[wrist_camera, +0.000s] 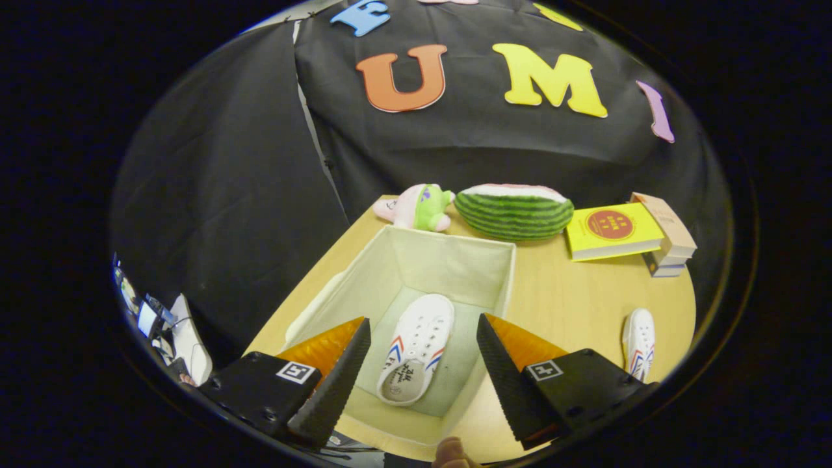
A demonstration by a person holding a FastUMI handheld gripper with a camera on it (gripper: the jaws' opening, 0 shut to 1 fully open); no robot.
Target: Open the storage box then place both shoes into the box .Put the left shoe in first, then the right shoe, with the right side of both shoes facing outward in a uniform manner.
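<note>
Fingers (422, 338) spread wide, empty — one white shoe (416, 348) lies in the open box (455, 263); its insole print unreadable.

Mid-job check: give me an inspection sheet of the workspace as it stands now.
Surface: wooden table.
Job's things: storage box open; one white shoe lies inside it; second shoe on the table beside the box.
Clutter: plush toy, watermelon toy, yellow book, stacked books beyond the box.
Gripper: gripper open above the box, holding nothing.
Cables: nothing seen.
Surroundings: black cloth wall.
</note>
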